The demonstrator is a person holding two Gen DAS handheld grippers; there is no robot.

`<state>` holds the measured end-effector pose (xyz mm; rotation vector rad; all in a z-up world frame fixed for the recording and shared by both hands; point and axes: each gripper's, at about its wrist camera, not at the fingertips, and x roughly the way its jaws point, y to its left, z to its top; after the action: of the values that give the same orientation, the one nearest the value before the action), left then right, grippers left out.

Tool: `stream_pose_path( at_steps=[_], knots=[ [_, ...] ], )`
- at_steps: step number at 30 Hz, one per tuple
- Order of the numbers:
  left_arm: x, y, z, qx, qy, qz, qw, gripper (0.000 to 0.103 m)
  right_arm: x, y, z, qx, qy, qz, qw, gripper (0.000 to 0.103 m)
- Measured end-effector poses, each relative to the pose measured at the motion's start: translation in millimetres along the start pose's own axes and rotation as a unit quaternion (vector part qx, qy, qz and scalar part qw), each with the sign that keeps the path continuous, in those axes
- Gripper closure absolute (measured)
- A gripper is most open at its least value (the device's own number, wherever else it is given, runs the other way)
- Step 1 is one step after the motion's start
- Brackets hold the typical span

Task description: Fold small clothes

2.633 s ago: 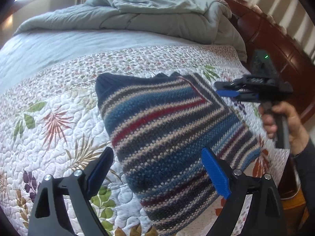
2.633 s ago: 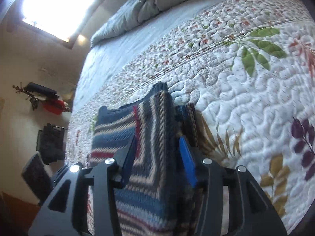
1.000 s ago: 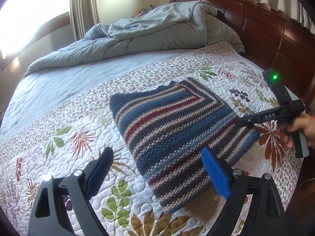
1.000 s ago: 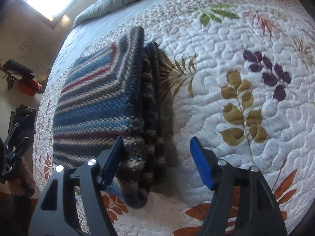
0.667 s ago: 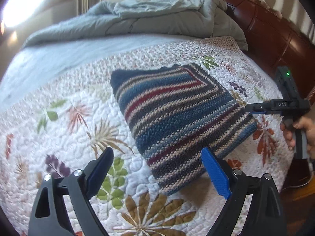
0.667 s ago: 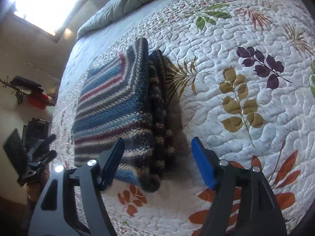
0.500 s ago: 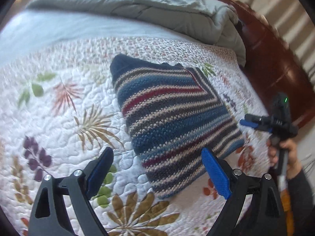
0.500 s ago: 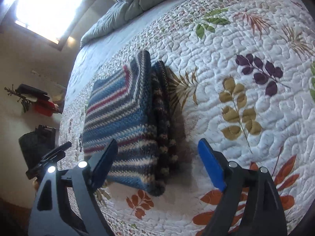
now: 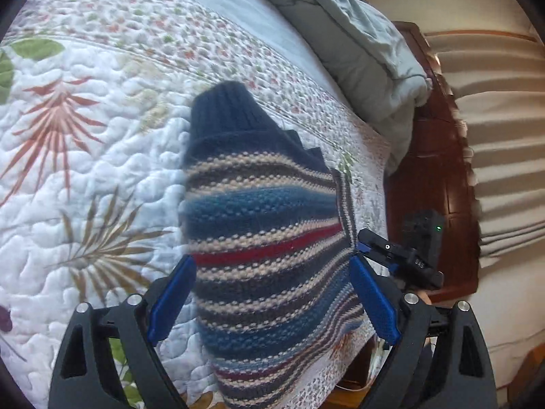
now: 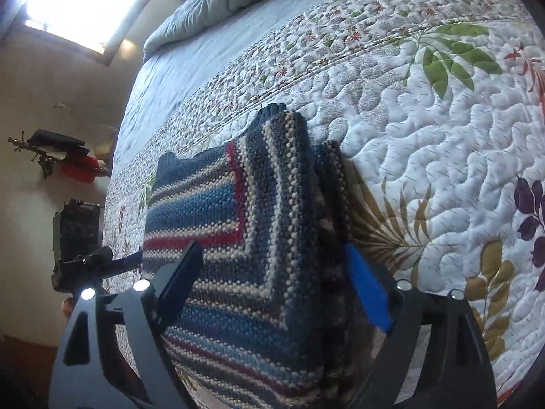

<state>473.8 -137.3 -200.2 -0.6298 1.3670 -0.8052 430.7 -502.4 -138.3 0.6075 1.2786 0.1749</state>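
Observation:
A folded knit sweater (image 9: pixel 265 238) with blue, red, cream and grey stripes lies on the floral quilt (image 9: pixel 85 170), close to the bed's edge. My left gripper (image 9: pixel 272 293) is open and low over its near end, one blue pad on each side of the fold, neither visibly pressing. From the other side my right gripper (image 10: pixel 272 283) straddles the sweater (image 10: pixel 238 238); its jaws are opening, with the thick folded edge between them and not pinched. Each gripper shows in the other's view: right gripper (image 9: pixel 362 243), left gripper (image 10: pixel 134 258).
A bunched grey duvet (image 9: pixel 340 34) lies at the far end of the bed. A dark wooden bed frame (image 9: pixel 429 170) and a pale curtain (image 9: pixel 504 136) stand just past the sweater. The quilt (image 10: pixel 442 153) stretches wide beside the garment. A bright window (image 10: pixel 78 3) lights the room.
Both grippers have come in close to the sweater, which now fills the space between each pair of jaws. The left view has rolled and dropped. The right jaws stand wider.

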Motion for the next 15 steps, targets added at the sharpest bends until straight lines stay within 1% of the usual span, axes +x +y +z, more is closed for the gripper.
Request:
stream_pose_path(
  at_steps=[2, 4, 6, 8, 10, 13, 15],
  knots=[
    [4.8, 4.9, 4.3, 0.001, 0.013, 0.000, 0.9999, 0.011, 1.1, -15.1, 3.2, 0.010, 0.022, 0.014, 1.000, 0.010],
    [11.4, 16.9, 7.1, -0.016, 0.036, -0.003, 0.9992, 0.009, 0.5, -34.3, -0.9, 0.033, 0.049, 0.048, 0.997, 0.008],
    [13.4, 26.4, 7.8, -0.029, 0.044, -0.006, 0.9986, 0.008, -0.3, -50.3, -4.3, 0.055, 0.059, 0.082, 0.993, 0.007],
    [16.2, 31.7, 6.7, -0.032, 0.046, -0.017, 0.9983, 0.004, 1.1, -64.2, -7.6, 0.067, 0.062, 0.112, 0.990, 0.007],
    [19.7, 35.8, 5.7, -0.037, 0.047, -0.025, 0.9979, 0.004, 4.8, -70.3, -10.2, 0.070, 0.060, 0.128, 0.987, 0.006],
    [27.8, 36.9, 2.7, -0.039, 0.055, -0.033, 0.9972, 0.004, 11.4, -66.9, -9.9, 0.064, 0.060, 0.143, 0.986, 0.002],
    [32.4, 34.0, 1.2, -0.034, 0.060, -0.045, 0.9966, 0.004, 17.0, -61.6, -9.4, 0.057, 0.072, 0.152, 0.984, 0.002]
  ],
)
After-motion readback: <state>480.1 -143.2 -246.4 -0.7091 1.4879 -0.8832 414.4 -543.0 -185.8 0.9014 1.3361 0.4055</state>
